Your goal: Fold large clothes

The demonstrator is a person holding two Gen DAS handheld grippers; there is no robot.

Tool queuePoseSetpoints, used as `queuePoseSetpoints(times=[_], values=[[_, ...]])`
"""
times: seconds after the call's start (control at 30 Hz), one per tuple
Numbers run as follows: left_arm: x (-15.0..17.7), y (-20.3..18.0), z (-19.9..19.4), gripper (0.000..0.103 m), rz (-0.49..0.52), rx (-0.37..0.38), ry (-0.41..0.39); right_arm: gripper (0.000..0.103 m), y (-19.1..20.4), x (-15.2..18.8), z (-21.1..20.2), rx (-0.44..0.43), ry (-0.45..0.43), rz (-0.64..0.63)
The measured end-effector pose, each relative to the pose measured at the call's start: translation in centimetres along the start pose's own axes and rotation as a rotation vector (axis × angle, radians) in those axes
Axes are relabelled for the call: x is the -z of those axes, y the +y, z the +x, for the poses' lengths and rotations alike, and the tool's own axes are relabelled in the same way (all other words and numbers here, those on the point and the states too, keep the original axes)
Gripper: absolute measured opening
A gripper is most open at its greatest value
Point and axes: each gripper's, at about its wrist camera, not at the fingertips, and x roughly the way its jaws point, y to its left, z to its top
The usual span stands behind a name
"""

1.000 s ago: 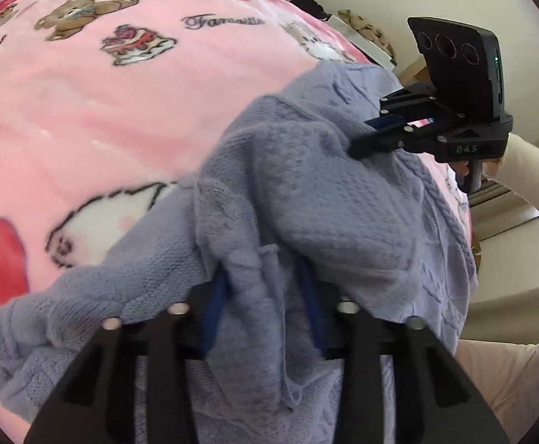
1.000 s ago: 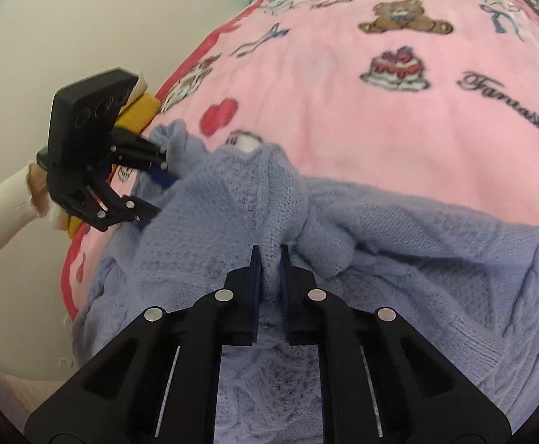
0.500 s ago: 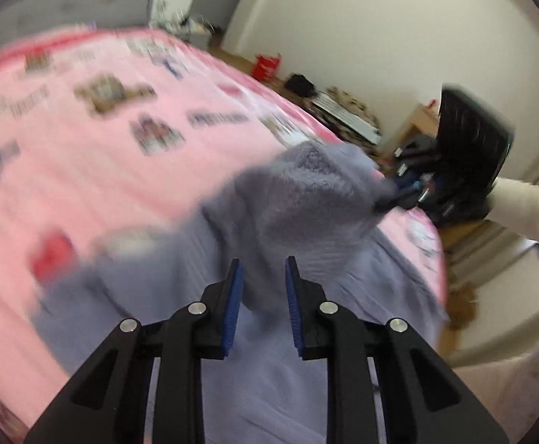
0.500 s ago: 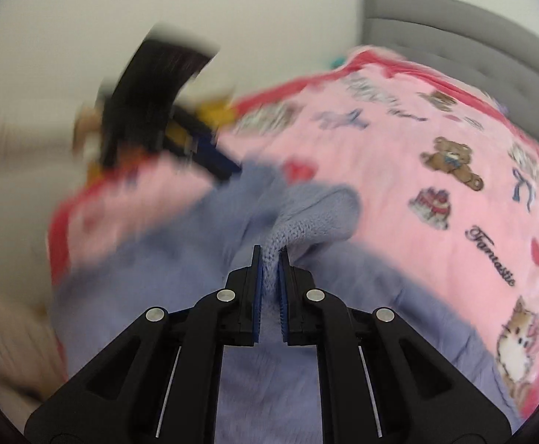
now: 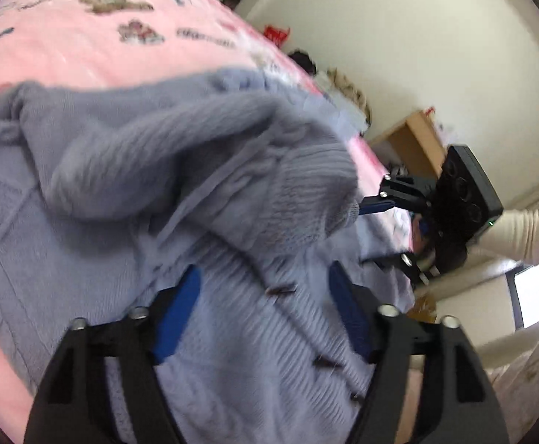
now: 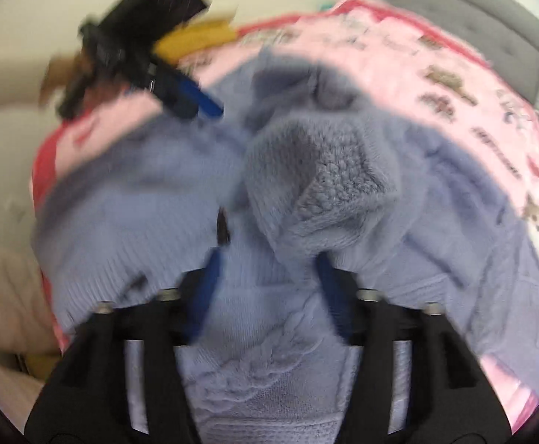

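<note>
Lavender cable-knit cardigan lies bunched on bed's pink cartoon-print fleece blanket. Our left tongs and right tongs both gape wide, gripping nothing. Step: fold laid, knit let go. Next, we judge: regrip edges, smooth lumps.

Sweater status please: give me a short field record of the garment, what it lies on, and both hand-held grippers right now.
garment: lavender knit sweater, bunched, a thick fold heaped in its middle
buttons: small dark toggles along the front
surface: pink printed blanket on the bed
left hand-held gripper: open, above the knit, gripping nothing
right hand-held gripper: open, the fold just ahead of its fingertips
image quality: motion blur in both views
</note>
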Motion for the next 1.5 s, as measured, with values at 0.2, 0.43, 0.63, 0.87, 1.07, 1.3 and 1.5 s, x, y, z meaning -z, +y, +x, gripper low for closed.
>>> queuePoseSetpoints(times=[0.2, 0.43, 0.63, 0.87, 1.07, 1.3, 1.5], values=[[-2.7, -0.9, -1.5, 0.083, -0.038, -0.018, -0.052, 0.073, -4.8, -3.6, -1.1, 0.013, -0.125, 0.139], [-3.1, -0.7, -1.7, 0.083, -0.049, -0.040, -0.045, 0.044, -10.6, -4.8, 6.3, -0.190, -0.014, 0.356], [-1.5, 0.3, -2.2, 0.089, -0.149, -0.057, -0.085, 0.008, -7.2, -6.3, 4.2, -0.257, -0.062, 0.260], [0.7, 0.0, -4.4, 0.097, -0.188, -0.066, -0.119, 0.008, 2.7, -7.2, 1.7, -0.271, -0.032, -0.101], [2.7, 0.0, -5.0, 0.098, -0.220, -0.086, -0.096, 0.011, 9.0, -3.2, 5.6, -0.118, 0.082, -0.375], [3.8, 1.2, -1.3, 0.098, -0.276, -0.036, -0.024, 0.066, 13.5, 0.0, 6.1, 0.007, 0.033, -0.451], [2.1, 1.9, 0.0, 0.098, -0.286, -0.009, -0.079, 0.069, 10.5, -0.1, 2.9, -0.017, -0.024, -0.166]])
